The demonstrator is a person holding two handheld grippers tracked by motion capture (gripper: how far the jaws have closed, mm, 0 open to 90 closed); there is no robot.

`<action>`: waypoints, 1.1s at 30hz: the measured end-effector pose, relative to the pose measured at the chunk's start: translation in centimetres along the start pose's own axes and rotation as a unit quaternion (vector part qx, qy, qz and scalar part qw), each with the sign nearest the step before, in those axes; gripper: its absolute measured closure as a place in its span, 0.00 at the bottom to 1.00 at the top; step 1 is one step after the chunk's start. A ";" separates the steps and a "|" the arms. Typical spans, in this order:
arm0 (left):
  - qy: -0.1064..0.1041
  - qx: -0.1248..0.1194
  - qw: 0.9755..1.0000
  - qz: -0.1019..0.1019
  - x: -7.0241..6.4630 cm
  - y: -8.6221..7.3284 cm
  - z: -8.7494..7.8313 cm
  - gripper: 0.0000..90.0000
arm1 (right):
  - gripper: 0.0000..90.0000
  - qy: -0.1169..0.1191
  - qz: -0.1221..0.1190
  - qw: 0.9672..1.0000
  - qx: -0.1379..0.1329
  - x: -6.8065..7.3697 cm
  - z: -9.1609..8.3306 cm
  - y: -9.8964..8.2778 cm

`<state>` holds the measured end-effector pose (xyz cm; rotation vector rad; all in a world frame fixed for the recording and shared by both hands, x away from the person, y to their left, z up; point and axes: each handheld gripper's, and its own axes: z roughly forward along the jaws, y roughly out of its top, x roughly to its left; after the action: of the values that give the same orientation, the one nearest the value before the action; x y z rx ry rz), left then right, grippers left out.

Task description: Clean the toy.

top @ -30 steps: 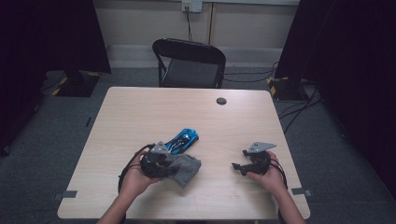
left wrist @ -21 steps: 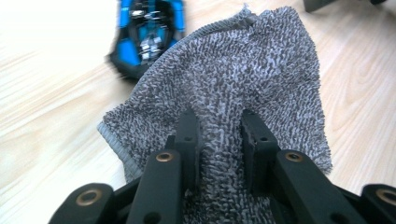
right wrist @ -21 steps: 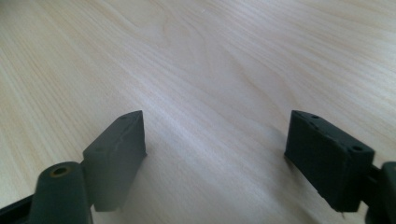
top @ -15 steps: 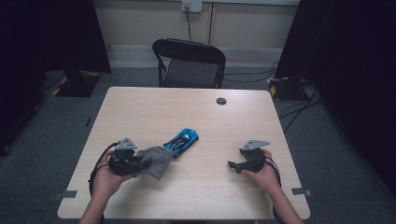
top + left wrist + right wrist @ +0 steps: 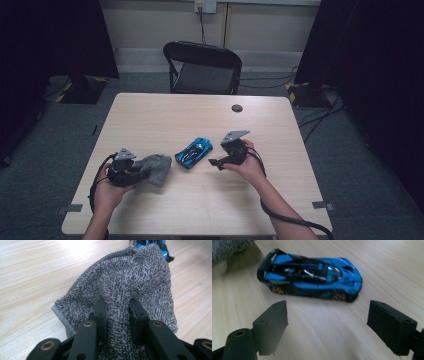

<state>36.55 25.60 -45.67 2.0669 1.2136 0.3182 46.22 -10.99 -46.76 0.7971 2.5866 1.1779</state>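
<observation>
Toy cars: one, a blue and black toy car point(image 5: 193, 152) with gold wheels, standing on its wheels near the middle of the surface point(image 5: 165, 115), between the two grippers.
Cloths: one, a grey cloth point(image 5: 156, 167) of looped terry with a stitched hem, lying just left of the car; in the left gripper view its far corner point(image 5: 140, 277) reaches up to the car's tail point(image 5: 163, 250).
Grippers: two, one in each of the person's hands.
Left gripper point(image 5: 131, 171): jaws pinched tight on a fold of the cloth, which bulges up between them point(image 5: 117, 312); it rests low at the front left of the surface.
Right gripper point(image 5: 216, 163): jaws spread wide and just been opening, nothing between them; in the right gripper view point(image 5: 328, 327) the car point(image 5: 312, 277) lies side-on just beyond the tips, not touching them.
In the way: nothing lies between the open jaws and the car; the cloth's edge point(image 5: 229, 248) sits past the car's tail.
Other things on the surface: one small dark round thing point(image 5: 237, 108) near the far edge, well apart from the car.
Around: one black folding chair point(image 5: 202, 67) behind the surface, a wall socket point(image 5: 205, 6) with a cable hanging from it, dark curtains on both sides.
Writing: none readable on car or cloth.
</observation>
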 end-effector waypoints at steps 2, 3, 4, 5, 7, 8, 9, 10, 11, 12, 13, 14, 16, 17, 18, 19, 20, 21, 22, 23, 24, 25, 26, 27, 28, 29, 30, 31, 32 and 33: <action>0.001 -0.004 1.000 -0.002 0.0 0.1 0.0 0.80 | 0.17 0.008 -0.001 1.000 0.001 0.2 1.0 0.9; 0.001 -0.005 1.000 -0.001 0.0 0.1 0.0 0.80 | 0.16 0.015 0.000 1.000 0.000 0.3 1.5 1.4; 0.001 -0.007 1.000 0.000 -0.1 0.1 0.0 0.80 | 0.16 0.020 0.001 1.000 -0.003 0.3 1.8 1.7; 0.000 -0.004 1.000 0.002 -0.1 0.1 0.1 0.80 | 0.16 0.024 0.001 1.000 -0.005 0.4 2.2 2.1; 0.002 -0.002 1.000 0.001 0.0 0.1 0.4 0.80 | 0.16 0.026 -0.003 1.000 -0.004 0.5 2.9 2.8; 0.003 0.001 1.000 -0.003 0.1 0.0 0.6 0.80 | 0.16 0.030 -0.004 1.000 -0.006 0.5 3.2 3.2; 0.005 0.002 1.000 -0.006 0.2 0.0 0.7 0.80 | 0.16 0.033 -0.004 0.999 -0.004 0.6 3.7 3.5; 0.004 0.004 1.000 -0.008 0.3 0.0 0.8 0.80 | 0.16 0.034 -0.006 0.999 0.000 0.6 4.1 3.7; 0.007 0.005 1.000 -0.010 0.3 0.0 0.9 0.80 | 0.16 0.034 -0.010 0.999 0.003 0.7 4.4 3.9; 0.013 0.008 1.000 -0.008 0.4 0.0 1.0 0.80 | 0.16 0.037 -0.017 0.999 0.005 0.8 4.7 4.1; 0.021 0.006 1.000 -0.010 0.4 0.1 1.0 0.80 | 0.16 0.037 -0.023 0.999 0.006 0.9 5.1 4.2; 0.027 0.004 1.000 -0.013 0.4 0.1 1.1 0.80 | 0.16 0.040 -0.029 0.999 0.004 0.9 5.3 4.3; 0.035 0.003 0.999 -0.022 0.6 0.2 1.3 0.79 | 0.16 0.046 -0.028 0.999 0.006 1.0 5.8 4.4; 0.031 0.002 0.999 -0.027 0.7 0.2 1.5 0.79 | 0.16 0.045 -0.029 0.999 0.009 1.0 6.1 4.3; 0.034 0.005 0.999 -0.025 0.7 0.2 1.7 0.79 | 0.16 0.046 -0.029 0.998 0.012 1.0 6.3 4.3; 0.035 0.008 0.999 -0.024 0.6 0.2 1.9 0.79 | 0.15 0.044 -0.033 0.998 0.016 1.0 6.6 4.2; 0.034 0.013 0.999 -0.025 0.5 0.2 2.2 0.79 | 0.13 0.040 -0.037 0.998 0.012 1.0 6.8 4.1; 0.036 0.014 0.999 -0.024 0.4 0.3 2.5 0.79 | 0.11 0.042 -0.038 0.998 0.013 1.0 6.9 4.1; 0.038 0.015 0.999 -0.022 0.3 0.4 2.8 0.79 | 0.11 0.041 -0.041 0.998 0.015 1.0 7.0 4.1; 0.037 0.018 0.999 -0.021 0.3 0.5 2.9 0.79 | 0.10 0.040 -0.043 0.998 0.017 1.1 7.0 4.2; 0.034 0.018 0.999 -0.019 0.2 0.7 3.0 0.78 | 0.09 0.038 -0.048 0.998 0.021 1.1 7.0 4.2; 0.034 0.018 0.999 -0.017 0.1 0.9 3.1 0.78 | 0.08 0.035 -0.055 0.997 0.027 1.3 7.1 4.3; 0.035 0.019 0.999 -0.016 0.1 1.0 3.3 0.78 | 0.07 0.036 -0.057 0.997 0.030 1.3 7.1 4.4; 0.036 0.022 0.999 -0.017 0.1 1.1 3.4 0.78 | 0.06 0.037 -0.059 0.997 0.031 1.2 7.2 4.4; 0.035 0.023 0.999 -0.019 0.1 1.1 3.6 0.78 | 0.05 0.037 -0.059 0.997 0.032 1.2 7.3 4.4; 0.034 0.024 0.999 -0.022 0.2 1.1 3.7 0.78 | 0.04 0.039 -0.056 0.997 0.034 1.1 7.4 4.4; 0.032 0.025 0.999 -0.022 0.2 1.1 3.8 0.78 | 0.04 0.042 -0.059 0.997 0.033 1.1 7.4 4.5; 0.032 0.024 0.999 -0.025 0.2 1.1 3.8 0.78 | 0.03 0.044 -0.059 0.997 0.033 1.0 7.5 4.5; 0.032 0.025 0.999 -0.023 0.2 1.1 3.8 0.77 | 0.01 0.043 -0.054 0.997 0.031 0.9 7.6 4.4; 0.033 0.025 0.999 -0.021 0.2 1.1 3.8 0.77 | 0.00 0.044 -0.050 0.997 0.026 0.8 7.7 4.2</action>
<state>39.36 23.73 -47.69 2.0844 1.3156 0.3407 50.06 -3.34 -48.72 0.6315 2.7028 1.1468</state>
